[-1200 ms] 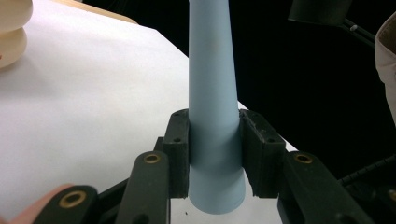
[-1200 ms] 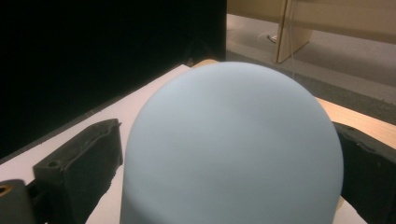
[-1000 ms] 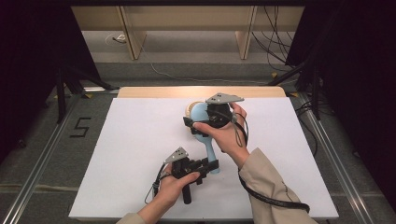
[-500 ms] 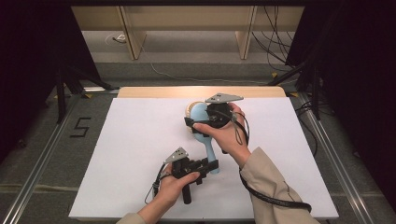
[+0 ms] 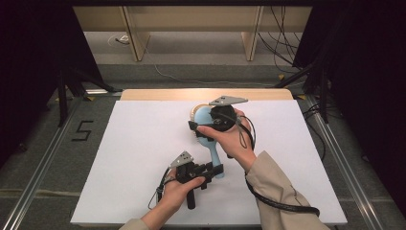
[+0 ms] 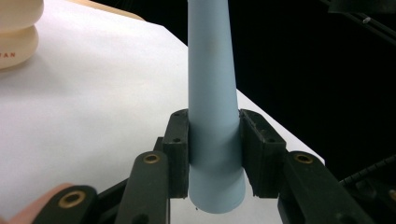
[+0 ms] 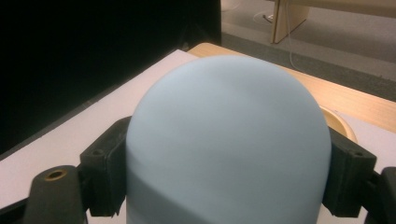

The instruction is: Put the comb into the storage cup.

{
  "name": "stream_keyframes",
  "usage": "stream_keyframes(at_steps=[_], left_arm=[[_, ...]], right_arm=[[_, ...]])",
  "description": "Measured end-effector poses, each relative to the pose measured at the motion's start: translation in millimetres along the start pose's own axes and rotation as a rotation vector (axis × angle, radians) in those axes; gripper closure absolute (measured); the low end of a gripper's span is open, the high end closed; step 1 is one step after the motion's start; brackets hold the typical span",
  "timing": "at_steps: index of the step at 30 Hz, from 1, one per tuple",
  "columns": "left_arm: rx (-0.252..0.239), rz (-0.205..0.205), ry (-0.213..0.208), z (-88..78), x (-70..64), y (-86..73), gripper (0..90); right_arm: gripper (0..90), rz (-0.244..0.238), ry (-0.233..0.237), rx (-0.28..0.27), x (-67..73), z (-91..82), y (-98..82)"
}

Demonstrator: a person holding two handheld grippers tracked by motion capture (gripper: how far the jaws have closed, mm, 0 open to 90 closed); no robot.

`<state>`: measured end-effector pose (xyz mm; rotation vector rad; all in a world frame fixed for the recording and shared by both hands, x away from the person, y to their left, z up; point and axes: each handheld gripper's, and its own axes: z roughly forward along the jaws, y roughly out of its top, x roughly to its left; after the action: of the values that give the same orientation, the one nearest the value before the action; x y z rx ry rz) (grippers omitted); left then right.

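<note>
Currently left gripper (image 6: 214, 154) fingers clamp blue brush (image 5: 212, 143) handle near tabletop (image 5: 119, 153) middle. Right gripper (image 7: 224, 172) fingers, just closing, straddle its head. Squeeze evenly; avoid twisting.

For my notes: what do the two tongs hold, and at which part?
Both hold the light blue brush: left tongs clamp its handle end, right tongs its wide head.

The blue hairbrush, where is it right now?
In the high view the blue hairbrush sits mid-table on the white board, left gripper clamping its handle, right gripper around its head.
</note>
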<state>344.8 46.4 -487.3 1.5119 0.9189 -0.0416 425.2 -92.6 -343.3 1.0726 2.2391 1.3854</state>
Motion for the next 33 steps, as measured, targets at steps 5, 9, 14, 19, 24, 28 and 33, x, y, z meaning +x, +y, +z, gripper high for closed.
stream_keyframes(at_steps=[5, 9, 14, 19, 24, 28, 33], left_arm=[[-0.008, 0.017, 0.006, -1.3, -0.9, 2.3, 64.5], [-0.007, 0.032, 0.015, -1.8, -0.8, 3.1, 64.4], [-0.003, 0.051, 0.026, -2.1, -0.9, 4.1, 64.3], [0.016, 0.088, 0.057, -2.7, -1.3, 5.9, 63.5], [0.088, 0.166, 0.126, -2.6, -7.0, 8.5, 43.5], [0.136, 0.271, 0.209, -5.4, -9.2, 8.8, 22.6], [0.167, 0.355, 0.255, -13.5, -10.3, 12.3, 9.7]], right_arm=[[20.1, -0.011, 0.004, -0.008, 2.4, -1.8, 2.5], [20.1, -0.01, 0.011, -0.016, 2.7, -3.5, 3.6], [20.2, -0.002, 0.013, -0.02, 1.6, -5.1, 3.8], [20.3, 0.001, 0.016, -0.02, 1.5, -6.6, 4.2], [20.3, 0.009, 0.018, -0.029, 2.0, -7.3, 4.1], [20.3, 0.006, 0.009, -0.049, 1.6, -8.8, 5.1], [20.4, 0.007, -0.012, -0.07, -1.1, -12.3, 6.1]])
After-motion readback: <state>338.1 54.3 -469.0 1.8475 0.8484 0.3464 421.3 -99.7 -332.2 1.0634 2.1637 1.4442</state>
